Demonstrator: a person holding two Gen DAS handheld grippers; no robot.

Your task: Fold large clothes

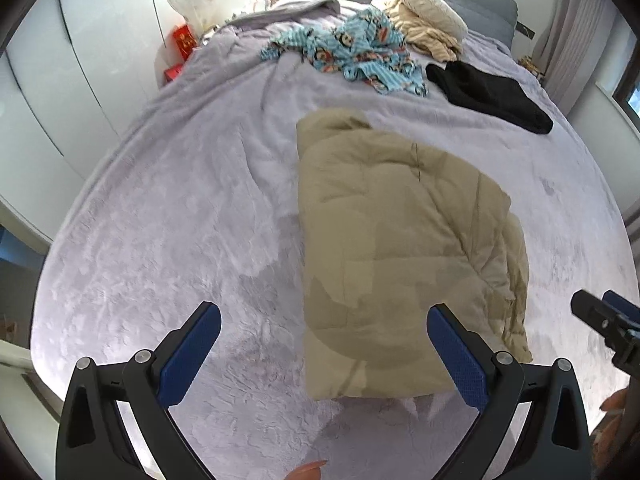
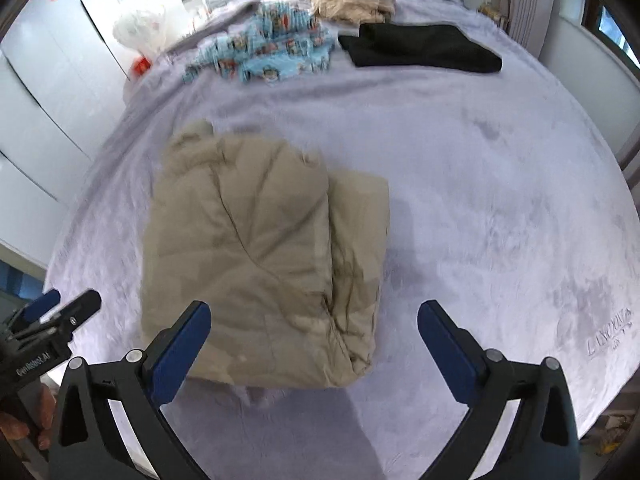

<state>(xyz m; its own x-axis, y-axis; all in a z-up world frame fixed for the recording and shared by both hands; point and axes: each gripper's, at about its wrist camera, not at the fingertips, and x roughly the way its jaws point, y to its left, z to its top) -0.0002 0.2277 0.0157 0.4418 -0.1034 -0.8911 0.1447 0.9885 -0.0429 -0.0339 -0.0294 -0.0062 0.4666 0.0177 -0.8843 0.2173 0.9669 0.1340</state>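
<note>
Lavender bed point(image 1: 160, 220), folded tan coat point(image 1: 400, 240); both grippers' fingers (downward-tilted) spread wide, empty.

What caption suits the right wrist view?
Open right gripper above a folded beige quilted coat on a lilac plush bedspread.

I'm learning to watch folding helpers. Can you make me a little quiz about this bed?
1. True or false: the tan puffer jacket lies folded on the lavender blanket.
2. Which garment lies nearest the black garment? A) the blue cartoon-print garment B) a red towel
3. Fill in: the left gripper and right gripper both have their jaws ____.

Key: 1 true; 2 A; 3 open, nothing between them.
</note>
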